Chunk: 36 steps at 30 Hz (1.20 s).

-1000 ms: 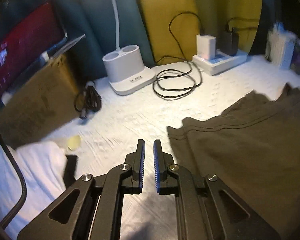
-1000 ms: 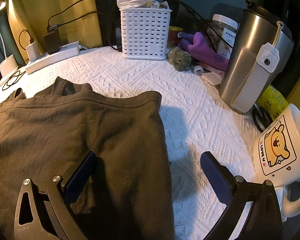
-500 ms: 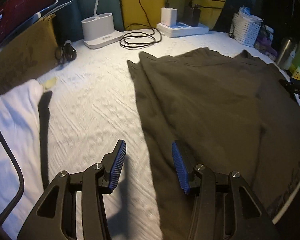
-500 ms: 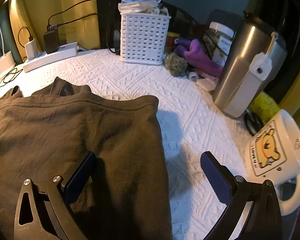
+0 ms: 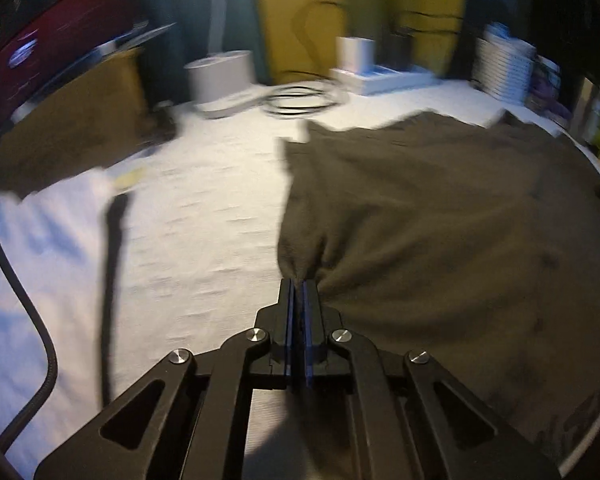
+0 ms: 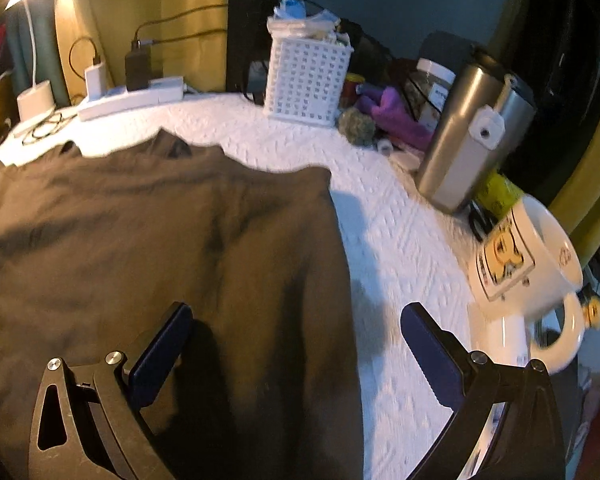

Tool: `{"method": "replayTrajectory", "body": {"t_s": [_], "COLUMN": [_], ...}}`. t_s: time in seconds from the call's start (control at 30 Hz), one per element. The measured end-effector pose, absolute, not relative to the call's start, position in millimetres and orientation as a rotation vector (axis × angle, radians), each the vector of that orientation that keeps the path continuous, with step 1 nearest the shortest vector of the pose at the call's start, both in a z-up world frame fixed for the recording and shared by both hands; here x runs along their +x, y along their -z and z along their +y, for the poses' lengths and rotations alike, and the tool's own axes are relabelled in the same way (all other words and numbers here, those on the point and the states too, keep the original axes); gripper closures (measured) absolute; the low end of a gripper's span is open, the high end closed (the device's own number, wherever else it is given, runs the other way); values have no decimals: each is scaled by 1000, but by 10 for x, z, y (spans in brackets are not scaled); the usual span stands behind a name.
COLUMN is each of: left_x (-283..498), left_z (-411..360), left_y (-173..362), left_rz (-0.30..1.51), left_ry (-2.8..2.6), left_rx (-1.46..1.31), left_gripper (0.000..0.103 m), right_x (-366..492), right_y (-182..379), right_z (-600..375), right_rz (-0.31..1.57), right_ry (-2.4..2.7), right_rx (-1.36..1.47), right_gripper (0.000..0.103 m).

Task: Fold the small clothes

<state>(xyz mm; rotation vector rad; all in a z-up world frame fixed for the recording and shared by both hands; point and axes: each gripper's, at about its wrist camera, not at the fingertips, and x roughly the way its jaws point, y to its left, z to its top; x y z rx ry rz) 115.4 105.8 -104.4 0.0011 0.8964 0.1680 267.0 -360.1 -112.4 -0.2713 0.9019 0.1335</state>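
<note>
The shirt (image 6: 148, 248) lies spread flat on the white-covered counter (image 6: 396, 240), dark olive and limp — a light, soft knit by the look of it, likely to drape and bunch wherever it is lifted and to slide easily over the textured cover. It will not hold a crease unaided, so I judge the edges and corners the best places to take hold: a pinch of the near left edge and one of the near right edge would let the cloth be carried over in one sheet.

The left tongs (image 5: 299, 286) are pressed together on the shirt's near left edge; the cloth gathers into radiating wrinkles at the tips, so the pinch looks firm. The right tongs (image 6: 296, 332) are spread wide — one finger above the shirt, the other above bare cover, the shirt's right edge running between them. They hold nothing, and whether they touch the cloth I cannot tell.

Beyond the shirt stand a basket (image 6: 306, 80), a steel tumbler (image 6: 460, 148) and a mug (image 6: 528, 264) near the right tongs — worth minding on any sweep.
</note>
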Motion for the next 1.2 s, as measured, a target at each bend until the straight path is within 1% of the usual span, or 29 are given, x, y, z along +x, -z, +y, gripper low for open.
{"method": "replayTrajectory", "body": {"t_s": [0.17,0.3,0.33,0.37,0.4,0.43,0.47,0.6,0.77,0.93,0.97,1.0,1.03,1.07,1.13,1.2], "left_x": [1103,1115,1144,1171,1196,1245,1315,1678,2122,2333,2350,2355,2368,2378,2390,2407], "left_z": [1088,1236,1258,1279,1287,1298,1310,1318,1297,1203,1172,1153,1126,1106,1126,1222], "left_y": [1071,929,883,847,815,779,750,773,975,1074,1071,1060,1053,1047,1048,1078], "left_rz": [914,919,911,902,892,881,870,874,944,977,970,963,958,958,931,936], "left_ry": [-180,-183,-182,-182,-188,-195,-196,-167,-125,-80,-72,-65,-39,-47,-139,-166], "left_rx": [-26,-140,-145,-139,-127,-111,-97,-66,-33,14,36,55,76,105,176,153], "left_gripper": [99,97,94,83,76,63,60,60,60,60,62,68,92,102,102,102], "right_x": [2694,2712,2722,2738,2760,2787,2807,2937,3149,3357,3401,3438,3488,3541,3637,3721], "right_y": [1153,1140,1135,1125,1112,1096,1078,1003,985,1014,1020,1026,1046,1074,1133,1198], "right_z": [-3670,-3657,-3663,-3669,-3678,-3689,-3700,-3723,-3694,-3651,-3638,-3626,-3613,-3600,-3580,-3579], "right_rz": [927,921,919,917,914,910,905,886,875,871,868,867,868,872,882,891], "right_ry": [-131,-136,-136,-135,-132,-129,-128,-124,-125,-140,-147,-153,-157,-150,-138,-120], "right_rx": [-242,-251,-252,-253,-253,-252,-250,-247,-260,-273,-274,-277,-284,-294,-315,-333], "right_gripper": [0,0,0,0,0,0,0,0,0,0,0,0,0,0,0,0]}}
